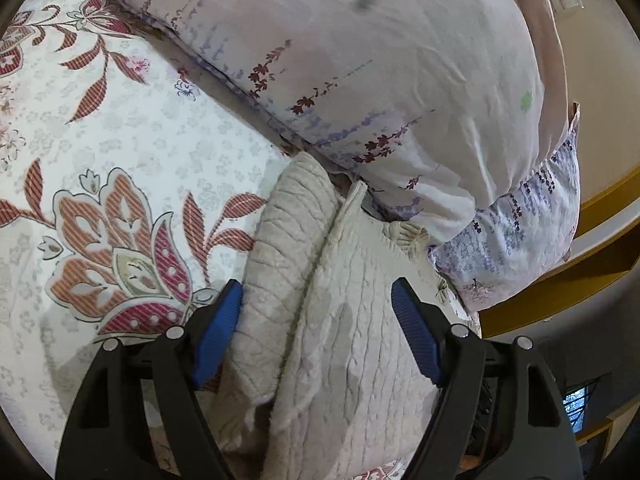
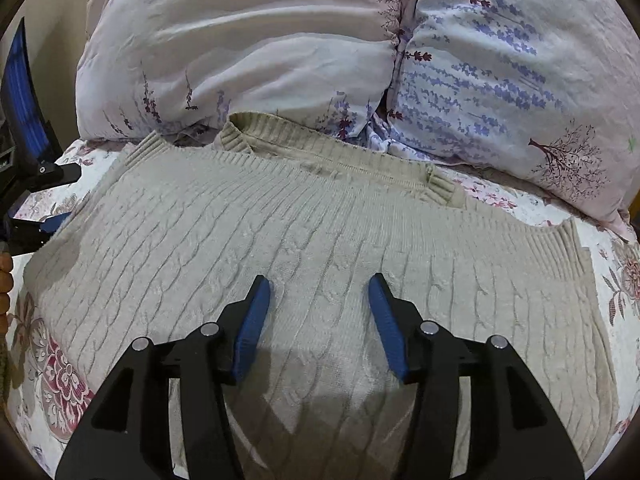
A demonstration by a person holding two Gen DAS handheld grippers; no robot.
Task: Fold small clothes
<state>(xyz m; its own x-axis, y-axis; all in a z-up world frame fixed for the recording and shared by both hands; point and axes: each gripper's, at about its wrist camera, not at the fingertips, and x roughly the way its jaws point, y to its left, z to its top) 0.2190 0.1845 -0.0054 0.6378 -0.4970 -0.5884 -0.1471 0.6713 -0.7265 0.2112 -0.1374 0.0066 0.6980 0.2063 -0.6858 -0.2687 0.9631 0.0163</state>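
A beige cable-knit sweater (image 2: 320, 232) lies flat on the floral bedspread, collar toward the pillows. My right gripper (image 2: 318, 288) is open, its blue pads hovering just above the sweater's middle. My left gripper (image 1: 318, 292) is open and straddles the sweater's folded side edge (image 1: 304, 280), one pad on each side of it. The left gripper also shows at the left edge of the right wrist view (image 2: 32, 184), at the sweater's left side.
Two lavender-print pillows (image 2: 248, 48) (image 2: 512, 72) lean just behind the sweater's collar. The white bedspread with red flowers (image 1: 120, 152) spreads to the left. A wooden bed frame (image 1: 560, 280) and a wall lie beyond the pillows on the right.
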